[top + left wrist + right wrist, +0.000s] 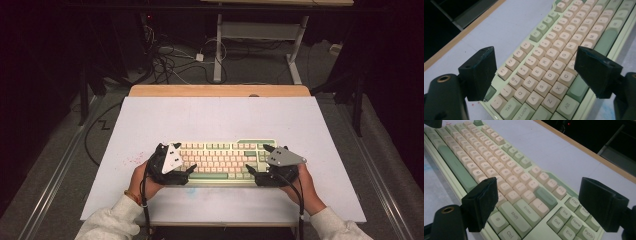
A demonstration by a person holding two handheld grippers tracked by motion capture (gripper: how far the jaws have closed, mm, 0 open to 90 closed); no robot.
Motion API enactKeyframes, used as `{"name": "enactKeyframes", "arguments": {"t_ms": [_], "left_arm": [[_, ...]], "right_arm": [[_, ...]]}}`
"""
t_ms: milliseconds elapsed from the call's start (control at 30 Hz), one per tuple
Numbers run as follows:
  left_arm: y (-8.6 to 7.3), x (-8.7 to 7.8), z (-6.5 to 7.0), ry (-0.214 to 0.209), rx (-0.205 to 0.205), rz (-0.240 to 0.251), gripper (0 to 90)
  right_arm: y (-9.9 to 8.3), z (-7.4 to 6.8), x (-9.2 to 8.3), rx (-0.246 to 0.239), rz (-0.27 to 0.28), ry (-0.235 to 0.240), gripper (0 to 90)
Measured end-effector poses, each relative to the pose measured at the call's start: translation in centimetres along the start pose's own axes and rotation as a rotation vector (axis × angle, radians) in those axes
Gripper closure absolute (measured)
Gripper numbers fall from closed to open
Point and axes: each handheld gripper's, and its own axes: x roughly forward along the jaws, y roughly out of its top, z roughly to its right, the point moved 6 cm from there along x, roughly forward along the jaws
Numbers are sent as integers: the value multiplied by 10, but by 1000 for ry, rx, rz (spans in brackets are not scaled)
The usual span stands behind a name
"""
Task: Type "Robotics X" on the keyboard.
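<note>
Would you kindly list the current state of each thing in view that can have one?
Keyboard: flat on the white table, upright, not lifted, keys facing up.
Left claw: open, jaws straddling the keyboard's left end, not pressing on it.
Right claw: open, jaws straddling the keyboard's right end, not pressing on it.

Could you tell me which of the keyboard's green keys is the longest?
The space bar on the keyboard: one long green strip along the near row, far longer than Shift or Enter.
</note>
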Motion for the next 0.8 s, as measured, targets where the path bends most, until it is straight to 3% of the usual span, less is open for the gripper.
{"name": "enactKeyframes", "arguments": {"t_ms": [300,433,800], "left_arm": [[3,-1,7,48,20,-3,172],[1,-3,9,68,35,12,171],[-3,-19,10,89,28,44,172]], "right_arm": [[3,-4,-2,-41,-15,-20,170],[4,-6,-4,-40,2,-20,175],[8,-8,-13,-52,27,-39,172]]}}
